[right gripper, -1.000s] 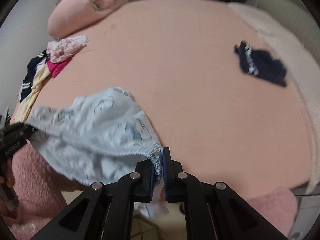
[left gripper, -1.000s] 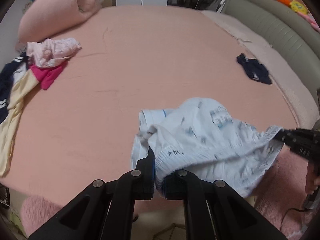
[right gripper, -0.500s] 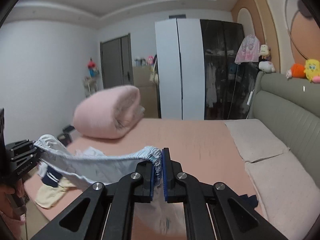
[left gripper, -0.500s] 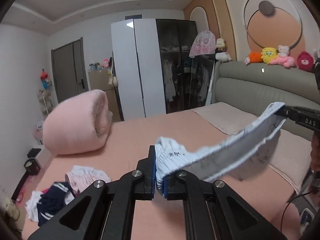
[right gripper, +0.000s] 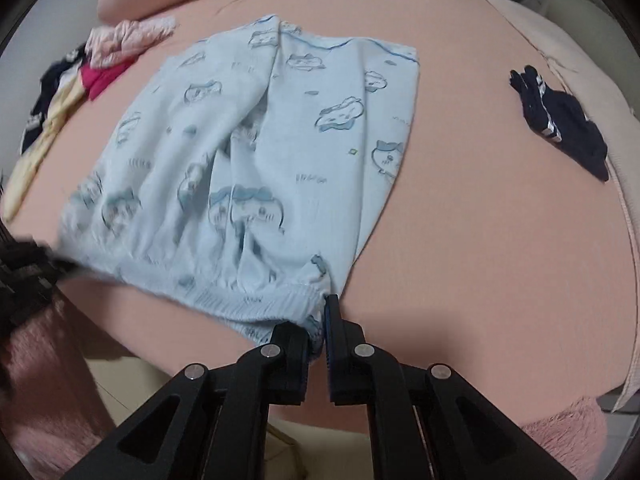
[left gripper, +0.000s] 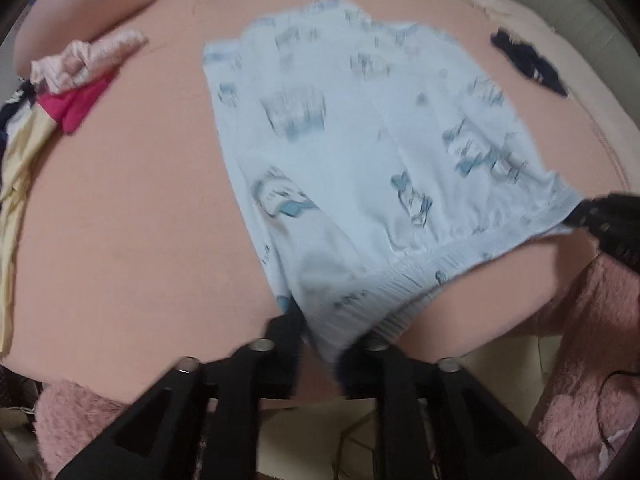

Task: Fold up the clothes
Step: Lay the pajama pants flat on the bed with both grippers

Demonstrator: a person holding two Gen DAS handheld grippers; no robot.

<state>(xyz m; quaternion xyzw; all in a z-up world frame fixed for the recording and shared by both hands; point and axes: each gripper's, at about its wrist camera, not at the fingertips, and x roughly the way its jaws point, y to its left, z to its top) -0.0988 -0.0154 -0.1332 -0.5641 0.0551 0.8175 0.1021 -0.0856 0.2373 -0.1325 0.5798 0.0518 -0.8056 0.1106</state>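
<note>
Light blue shorts [left gripper: 360, 152] with a cartoon print lie spread flat on the pink bed [left gripper: 132, 220], waistband toward me. My left gripper [left gripper: 320, 344] is at the waistband's left corner. Its jaws are opening, and the cloth still hangs in the widened gap. In the right wrist view my right gripper [right gripper: 320, 320] is shut on the waistband's right corner of the shorts [right gripper: 260, 152]. Each gripper also shows in the other's view: the right gripper [left gripper: 592, 216] at the right edge, the left gripper [right gripper: 36, 264] at the left edge.
A pile of clothes [right gripper: 100, 56] in pink, magenta, yellow and navy lies at the far left, below a rolled pink duvet [left gripper: 80, 0]. A dark navy garment [right gripper: 560, 120] lies at the right near a pale blanket. Pink fluffy fabric [left gripper: 592, 360] shows beside the bed's near edge.
Half a second ago both grippers held the shorts stretched in the air. They have swung back down, the shorts now lie flat on the bed, and the left jaws have parted.
</note>
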